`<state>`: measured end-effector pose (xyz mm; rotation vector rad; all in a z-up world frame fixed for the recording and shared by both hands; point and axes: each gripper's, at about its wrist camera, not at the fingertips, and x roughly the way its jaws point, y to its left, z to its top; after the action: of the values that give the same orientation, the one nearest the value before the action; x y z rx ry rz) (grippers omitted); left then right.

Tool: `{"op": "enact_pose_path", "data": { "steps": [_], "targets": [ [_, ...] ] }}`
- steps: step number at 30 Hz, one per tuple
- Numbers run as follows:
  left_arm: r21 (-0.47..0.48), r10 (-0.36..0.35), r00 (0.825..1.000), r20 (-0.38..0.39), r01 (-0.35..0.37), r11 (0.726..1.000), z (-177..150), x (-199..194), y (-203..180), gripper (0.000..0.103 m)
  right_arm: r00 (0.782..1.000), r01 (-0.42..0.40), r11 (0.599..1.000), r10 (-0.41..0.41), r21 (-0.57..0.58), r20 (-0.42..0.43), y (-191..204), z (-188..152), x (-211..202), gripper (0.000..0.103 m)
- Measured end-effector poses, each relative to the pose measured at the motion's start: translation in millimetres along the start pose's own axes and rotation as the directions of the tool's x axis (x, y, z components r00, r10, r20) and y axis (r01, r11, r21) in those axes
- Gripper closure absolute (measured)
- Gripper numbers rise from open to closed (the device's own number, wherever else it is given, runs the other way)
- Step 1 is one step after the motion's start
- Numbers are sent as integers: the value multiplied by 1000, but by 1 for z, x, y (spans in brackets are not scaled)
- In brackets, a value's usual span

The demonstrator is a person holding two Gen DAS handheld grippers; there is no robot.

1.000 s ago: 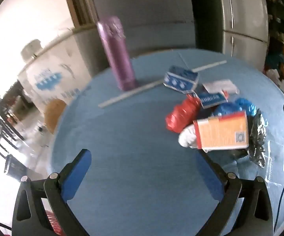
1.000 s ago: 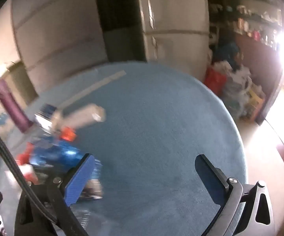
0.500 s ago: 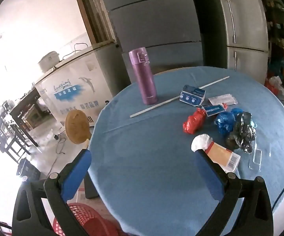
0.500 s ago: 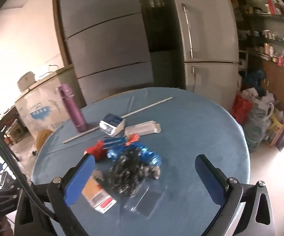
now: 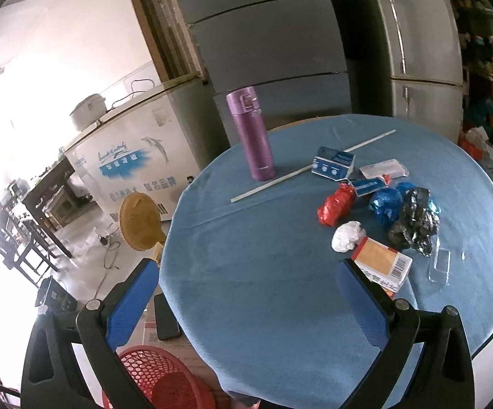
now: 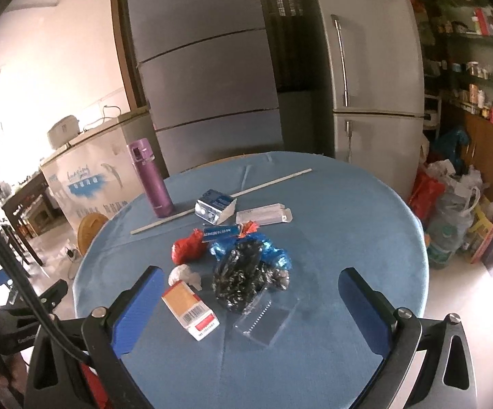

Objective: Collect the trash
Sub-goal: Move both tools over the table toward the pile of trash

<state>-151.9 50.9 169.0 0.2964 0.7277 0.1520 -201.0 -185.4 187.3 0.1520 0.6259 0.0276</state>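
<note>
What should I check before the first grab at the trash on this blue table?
1. Left claw open, holding nothing: ok.
2. Right claw open, holding nothing: ok.
3. Trash within view: orange box, white wad, red wrapper, black bag: ok.
4. Red basket on the floor beside the table: ok.
5. Purple bottle stands apart from the trash: ok.
6. Basket is empty: cannot tell.

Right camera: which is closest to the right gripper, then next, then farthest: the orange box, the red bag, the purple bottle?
From the right gripper:
1. Orange box, just ahead, by the left finger.
2. Red bag, mid-table, left of the pile.
3. Purple bottle, upright at the far left edge.
</note>
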Motion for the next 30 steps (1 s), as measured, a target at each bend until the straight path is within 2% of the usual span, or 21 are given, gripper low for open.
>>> {"op": "enact_pose_path", "data": {
  "steps": [4,11,23,30],
  "targets": [
    [33,-24,1000,10,24,999,-2,-1,-12,0,1000,12,1000,-12,20,4,-10,-1,-1,0],
    [126,-76,997,-35,80,989,7,0,-52,0,998,68,997,-68,43,5,-37,-1,1,0],
    [188,-142,990,-22,143,972,3,7,-101,0,993,113,987,-111,110,-31,-89,-7,8,0],
    [216,-152,988,-29,155,964,6,9,-119,0,992,125,981,-119,150,-44,-109,-9,10,0]
  ]
}}
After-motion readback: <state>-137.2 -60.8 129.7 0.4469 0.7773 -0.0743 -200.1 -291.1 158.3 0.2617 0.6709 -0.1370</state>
